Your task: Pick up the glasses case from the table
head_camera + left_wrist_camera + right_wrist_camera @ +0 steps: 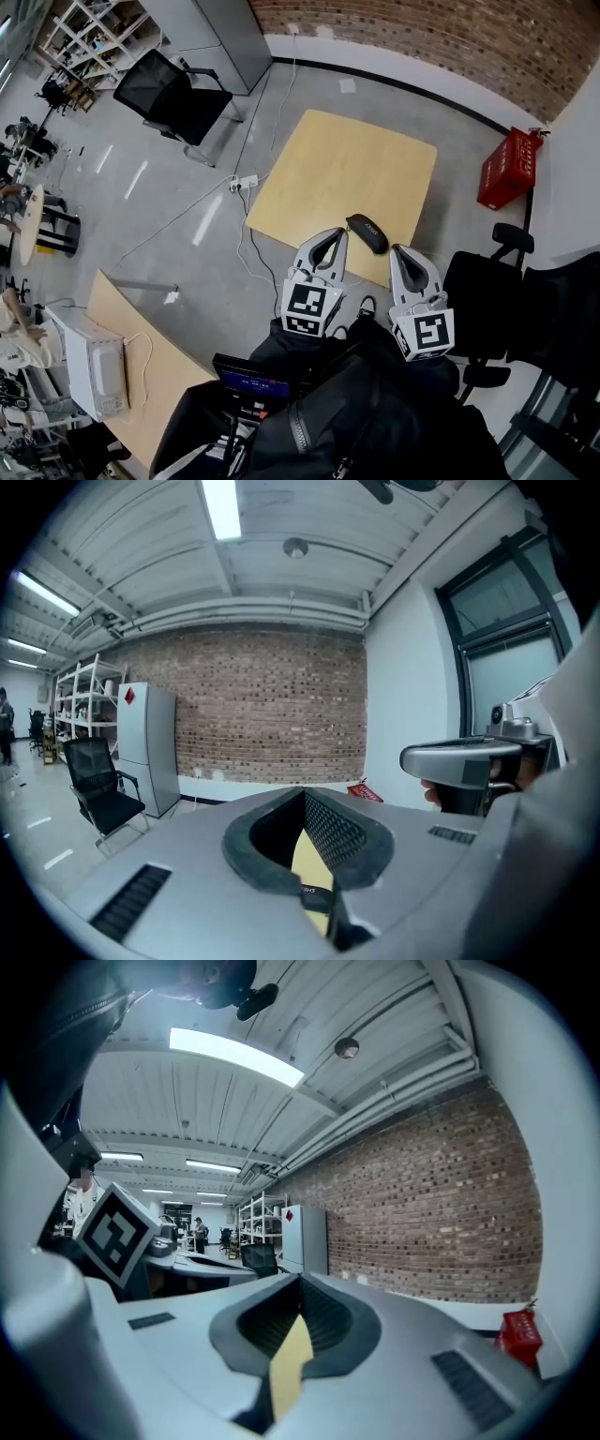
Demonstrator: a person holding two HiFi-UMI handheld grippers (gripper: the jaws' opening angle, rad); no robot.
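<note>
The black glasses case [367,232] lies near the front edge of the light wooden table [347,169]. In the head view my left gripper [337,234] is just left of the case and my right gripper [397,250] just right of it, both at the table's front edge. The jaws of both are together with nothing between them. The left gripper view shows the left gripper [304,795] shut, with a strip of the table and a dark bit of the case [316,893] below the pads. In the right gripper view the right gripper [300,1281] is shut, and only a strip of table [291,1368] shows.
A black office chair [173,94] stands on the floor at the far left and a red crate [509,169] by the right wall. A power strip with cables [246,183] lies left of the table. A second desk with a white appliance [98,370] is near left; black chairs [487,300] are right.
</note>
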